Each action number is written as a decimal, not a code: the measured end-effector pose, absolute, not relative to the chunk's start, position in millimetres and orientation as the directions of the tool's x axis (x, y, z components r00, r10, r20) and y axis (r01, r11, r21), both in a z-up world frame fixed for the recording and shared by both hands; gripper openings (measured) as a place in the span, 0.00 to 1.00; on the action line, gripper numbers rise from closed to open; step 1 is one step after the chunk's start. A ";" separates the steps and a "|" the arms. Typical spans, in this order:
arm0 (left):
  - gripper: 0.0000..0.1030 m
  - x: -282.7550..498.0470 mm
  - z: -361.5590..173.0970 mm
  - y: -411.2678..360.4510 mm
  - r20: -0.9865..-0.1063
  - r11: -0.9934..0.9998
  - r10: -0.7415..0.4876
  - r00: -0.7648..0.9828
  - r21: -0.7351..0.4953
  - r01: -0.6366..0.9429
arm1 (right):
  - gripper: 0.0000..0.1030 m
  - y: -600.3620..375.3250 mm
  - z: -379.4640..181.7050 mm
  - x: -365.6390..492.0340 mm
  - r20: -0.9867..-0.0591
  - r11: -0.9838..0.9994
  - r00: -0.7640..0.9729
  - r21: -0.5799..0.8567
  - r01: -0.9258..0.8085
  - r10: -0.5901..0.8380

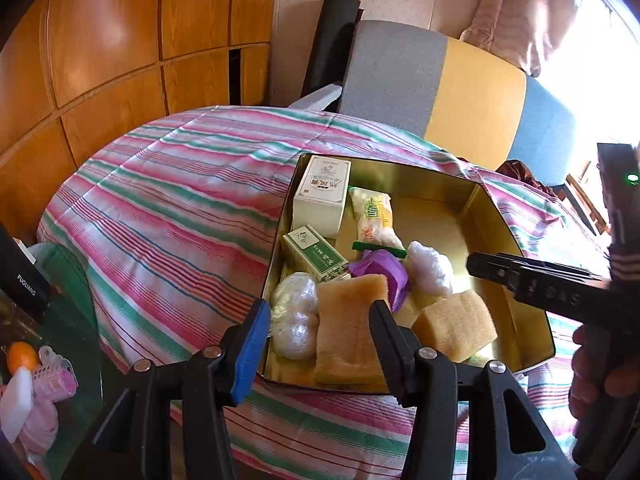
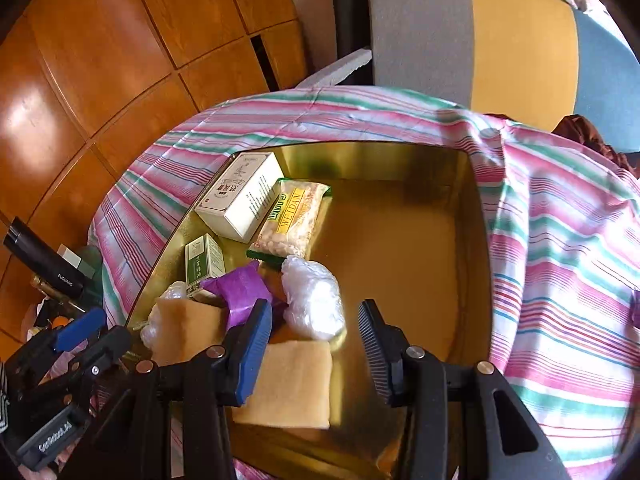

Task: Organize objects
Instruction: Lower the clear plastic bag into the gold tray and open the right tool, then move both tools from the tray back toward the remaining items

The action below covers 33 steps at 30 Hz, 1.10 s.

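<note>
An open gold tin (image 1: 404, 178) (image 2: 360, 160) sits on a striped cloth (image 1: 180, 208). It holds a white box (image 1: 320, 196), a green box (image 1: 316, 254), a snack packet (image 2: 294, 216), a purple wrapper (image 1: 384, 270), clear plastic bundles (image 1: 294, 320) and two tan sponges. My left gripper (image 1: 320, 338) hangs open over the tin's near-left corner, one sponge (image 1: 348, 320) lying between its fingers without being squeezed. My right gripper (image 2: 316, 348) is open above the other sponge (image 2: 288, 380) and a plastic bundle (image 2: 312, 300), gripping neither. It enters the left wrist view from the right (image 1: 480, 266).
A grey, yellow and blue chair (image 1: 440, 88) stands behind the table, with wooden cabinet doors (image 1: 120, 60) to the left. On a glass side table at lower left are a black flask (image 1: 24, 280), an orange (image 1: 22, 356) and pink hair rollers (image 1: 56, 372). The tin's right half (image 2: 400, 240) is bare.
</note>
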<state>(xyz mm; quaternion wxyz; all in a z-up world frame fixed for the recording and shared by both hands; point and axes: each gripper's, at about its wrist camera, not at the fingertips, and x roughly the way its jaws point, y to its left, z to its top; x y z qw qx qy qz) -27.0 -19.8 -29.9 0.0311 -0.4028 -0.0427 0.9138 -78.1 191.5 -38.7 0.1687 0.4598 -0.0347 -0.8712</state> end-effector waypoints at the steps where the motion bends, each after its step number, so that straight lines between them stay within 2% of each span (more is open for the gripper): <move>1: 0.51 -25.7 -28.8 -18.2 -0.732 -0.995 0.091 -0.676 -0.099 -0.026 | 0.44 194.5 -36.3 -75.0 -0.785 -0.943 -0.529 0.211 0.258 -0.321; 12: 0.53 -12.8 -18.0 4.6 -0.720 -0.994 0.112 -0.684 -0.070 -0.088 | 0.44 242.7 -16.2 -36.0 -0.759 -0.969 -0.606 0.145 0.198 -0.238; 20: 0.58 -8.3 -16.0 33.2 -0.723 -0.985 0.150 -0.675 -0.052 -0.163 | 0.45 321.7 1.8 -18.2 -0.741 -0.989 -0.656 0.122 0.081 -0.145; 26: 0.58 -6.9 -16.8 59.6 -0.727 -0.971 0.197 -0.658 -0.049 -0.236 | 0.45 418.9 14.6 -5.5 -0.727 -0.985 -0.687 0.114 -0.131 0.007; 33: 0.58 -6.4 -15.0 92.2 -0.734 -0.948 0.244 -0.634 -0.044 -0.314 | 0.45 559.8 8.8 29.4 -0.687 -0.820 -0.665 0.178 -0.544 0.293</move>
